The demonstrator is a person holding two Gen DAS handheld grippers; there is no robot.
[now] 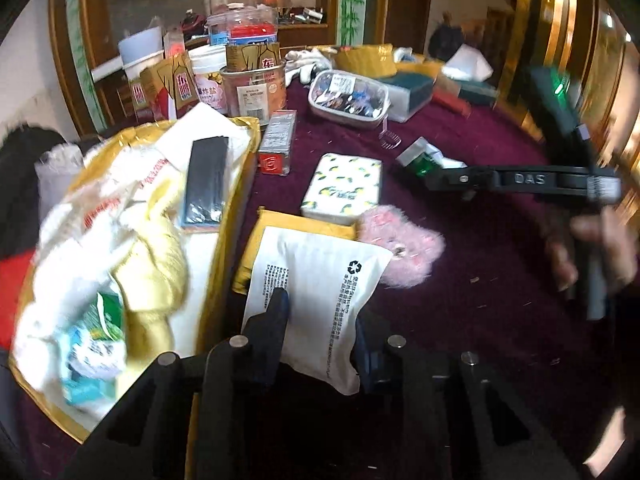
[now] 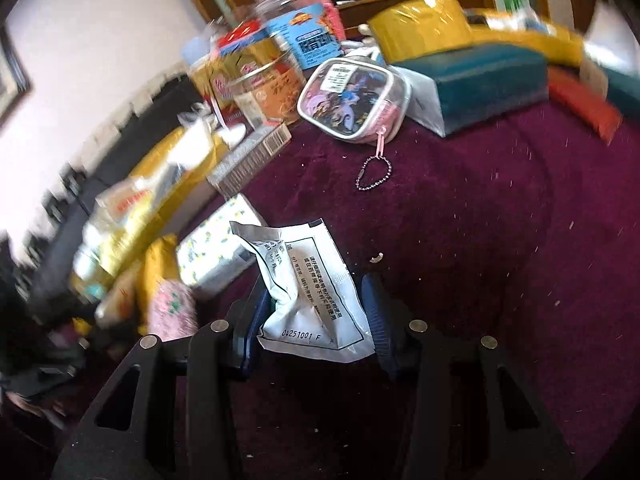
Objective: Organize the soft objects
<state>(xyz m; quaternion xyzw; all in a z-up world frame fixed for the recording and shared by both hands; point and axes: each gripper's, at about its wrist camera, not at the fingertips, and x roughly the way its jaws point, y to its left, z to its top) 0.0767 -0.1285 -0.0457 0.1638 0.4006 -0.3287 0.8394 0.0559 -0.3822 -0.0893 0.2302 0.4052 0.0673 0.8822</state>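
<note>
My left gripper [image 1: 320, 320] is shut on a white soft pouch with black print [image 1: 320, 280], held above a yellow padded envelope [image 1: 304, 220] on the maroon tablecloth. A pink fluffy item [image 1: 400, 248] lies just right of it, a lemon-print tissue pack [image 1: 344, 188] behind. My right gripper [image 2: 316, 308] is shut on a crumpled white foil sachet [image 2: 304, 280], held above the cloth; the gripper also shows in the left wrist view [image 1: 420, 160], with the sachet at its tips. The tissue pack [image 2: 216, 252] and pink item [image 2: 172, 308] lie to its left.
A yellow bag [image 1: 132, 220] full of soft packets and a black box sits at left. Jars, tins and cartons [image 1: 252, 80] crowd the back. A clear pouch with keychain [image 2: 352, 96], a teal box [image 2: 480, 80] and a red box [image 1: 276, 144] stand on the maroon cloth [image 2: 480, 220].
</note>
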